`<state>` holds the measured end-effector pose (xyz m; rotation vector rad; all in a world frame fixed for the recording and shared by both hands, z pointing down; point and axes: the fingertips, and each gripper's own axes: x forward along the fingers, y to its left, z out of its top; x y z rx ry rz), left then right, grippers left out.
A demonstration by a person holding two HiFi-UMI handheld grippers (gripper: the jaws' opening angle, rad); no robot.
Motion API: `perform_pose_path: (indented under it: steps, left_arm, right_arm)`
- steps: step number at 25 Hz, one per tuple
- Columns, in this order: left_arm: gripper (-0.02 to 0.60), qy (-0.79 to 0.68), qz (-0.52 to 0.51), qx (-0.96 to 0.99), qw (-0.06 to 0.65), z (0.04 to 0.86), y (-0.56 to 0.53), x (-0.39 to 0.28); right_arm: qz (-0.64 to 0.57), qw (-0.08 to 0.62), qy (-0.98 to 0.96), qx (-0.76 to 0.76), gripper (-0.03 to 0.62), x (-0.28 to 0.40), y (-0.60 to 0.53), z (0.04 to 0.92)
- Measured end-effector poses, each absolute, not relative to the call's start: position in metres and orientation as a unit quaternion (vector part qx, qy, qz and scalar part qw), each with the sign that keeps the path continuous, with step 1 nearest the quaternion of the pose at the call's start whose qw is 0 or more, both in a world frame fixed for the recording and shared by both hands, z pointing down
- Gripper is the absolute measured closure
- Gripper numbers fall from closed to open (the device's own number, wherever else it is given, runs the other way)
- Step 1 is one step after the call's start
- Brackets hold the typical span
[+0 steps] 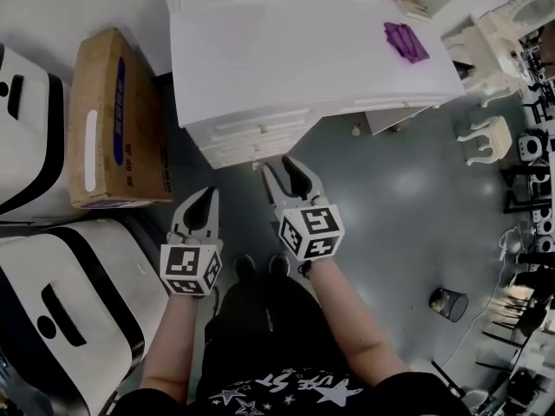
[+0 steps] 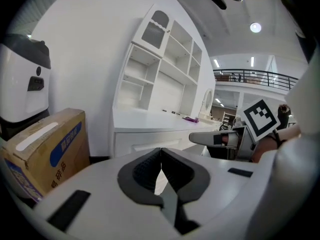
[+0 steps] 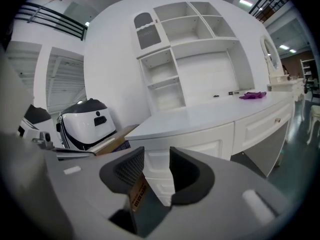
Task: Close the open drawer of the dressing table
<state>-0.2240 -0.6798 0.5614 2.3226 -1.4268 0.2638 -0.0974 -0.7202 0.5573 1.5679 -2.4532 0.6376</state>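
The white dressing table stands ahead, with a stack of drawers under its near left end. Their fronts look about flush with one another. My right gripper hovers just in front of that stack, jaws open and nothing between them; in the right gripper view the right gripper frames the drawers. My left gripper hangs lower left, apart from the table, shut on nothing. The left gripper looks at the table from the side.
A cardboard box lies left of the table. Two white-and-black machines fill the left edge. A purple item lies on the tabletop. A white stool and a bin stand on the grey floor at right.
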Motion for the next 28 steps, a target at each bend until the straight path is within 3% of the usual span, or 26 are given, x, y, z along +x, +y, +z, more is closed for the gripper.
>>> perform_pose_path:
  steps: [14,21,28]
  left_arm:
    - [0.572,-0.544,0.062,0.824,0.147,0.482,-0.616,-0.174]
    - [0.572,-0.555,0.057,0.824,0.101,0.437,-0.56,-0.148]
    - [0.572,-0.547,0.06,0.828,0.107,0.405,-0.502,-0.115]
  right_arm:
    - [0.205,0.008,-0.857,0.473,0.573,-0.059,-0.639,0.474]
    - [0.183,-0.006,-0.873,0.452,0.59,-0.03,-0.583,0.432]
    - [0.168,-0.012,-0.884,0.436,0.591,-0.001,-0.529,0.396]
